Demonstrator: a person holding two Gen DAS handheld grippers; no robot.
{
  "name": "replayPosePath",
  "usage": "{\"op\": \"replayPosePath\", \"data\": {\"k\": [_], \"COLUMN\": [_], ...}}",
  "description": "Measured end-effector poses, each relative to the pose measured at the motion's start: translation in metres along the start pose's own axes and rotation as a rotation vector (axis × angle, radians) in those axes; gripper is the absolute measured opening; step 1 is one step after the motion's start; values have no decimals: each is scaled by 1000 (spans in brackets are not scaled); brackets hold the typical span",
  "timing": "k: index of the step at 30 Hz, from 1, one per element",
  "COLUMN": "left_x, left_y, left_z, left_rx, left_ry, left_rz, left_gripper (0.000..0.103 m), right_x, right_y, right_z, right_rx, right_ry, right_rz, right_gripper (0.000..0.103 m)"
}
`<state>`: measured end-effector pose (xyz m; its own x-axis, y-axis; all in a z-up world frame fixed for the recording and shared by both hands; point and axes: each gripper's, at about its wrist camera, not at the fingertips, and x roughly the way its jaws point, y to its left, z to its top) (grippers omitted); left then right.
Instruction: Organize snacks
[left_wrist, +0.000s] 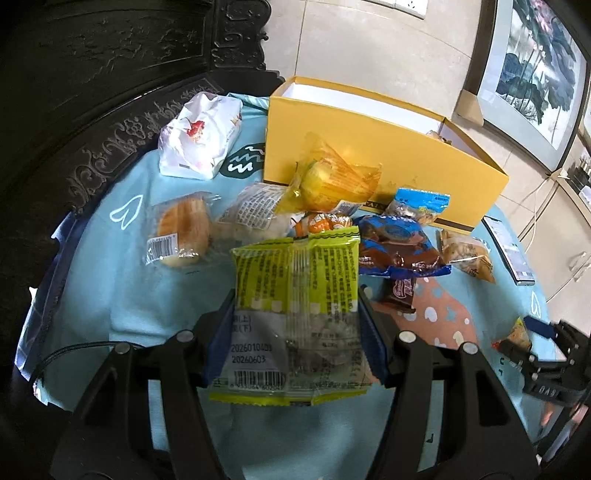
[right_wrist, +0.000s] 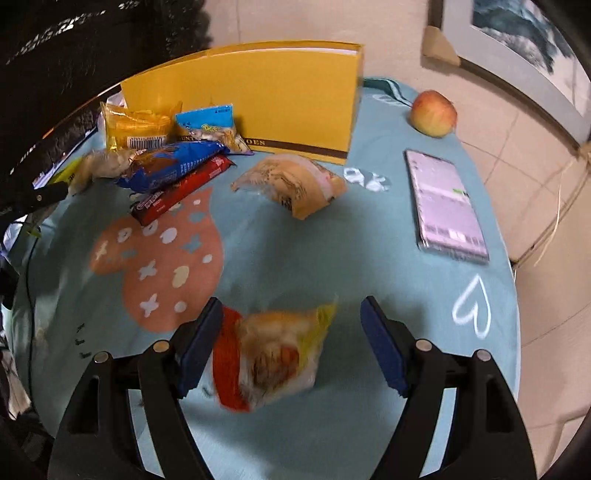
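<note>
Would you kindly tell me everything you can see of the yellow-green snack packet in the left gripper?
The yellow-green snack packet is a flat plastic pouch with zigzag-cut ends. Its upper part is lime green with dense print; the lower part is clear and white, showing date stamps, a barcode and pale contents. A back seam runs lengthwise. It stands roughly upright, clamped at both side edges by the blue pads of the left gripper, held above the light blue tablecloth, touching nothing else visible.

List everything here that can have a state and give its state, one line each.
yellow box: open, lid off.
green snack packet: sealed, clamped in left gripper.
right gripper: open, around a blurred snack bag.
phone: screen lit.
apple: whole.
</note>
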<state>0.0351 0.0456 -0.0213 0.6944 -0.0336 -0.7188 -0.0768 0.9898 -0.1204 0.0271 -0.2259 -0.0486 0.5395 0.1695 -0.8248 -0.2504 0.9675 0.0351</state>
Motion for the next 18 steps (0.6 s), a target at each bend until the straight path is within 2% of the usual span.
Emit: {"op": "replayPosePath", "data": {"k": [2, 4, 6, 7, 13, 18], "left_x": [1, 1, 0, -1, -4, -12], "left_y": [-2, -5, -5, -4, 3, -5], "left_z": [-1, -3, -4, -5, -7, 8], "left_rx": [3, 9, 13, 13, 0, 21], "left_ry": [8, 11, 11, 9, 9, -17], "left_rz": [-10, -16, -24, -23, -17, -40], "left_gripper": [62, 62, 62, 62, 62, 62], "right_x": [8, 6, 2, 1, -18, -47], "right_y": [3, 11, 15, 15, 7, 7], "right_z": [-7, -9, -7, -6, -7, 18], "right_rx": [2, -5, -18, -18, 35, 24], "right_ry": [17, -33, -46, -45, -101, -194], "right_rz": [-14, -31, -25, -27, 43, 103], "right_gripper": [80, 76, 46, 38, 36, 36]}}
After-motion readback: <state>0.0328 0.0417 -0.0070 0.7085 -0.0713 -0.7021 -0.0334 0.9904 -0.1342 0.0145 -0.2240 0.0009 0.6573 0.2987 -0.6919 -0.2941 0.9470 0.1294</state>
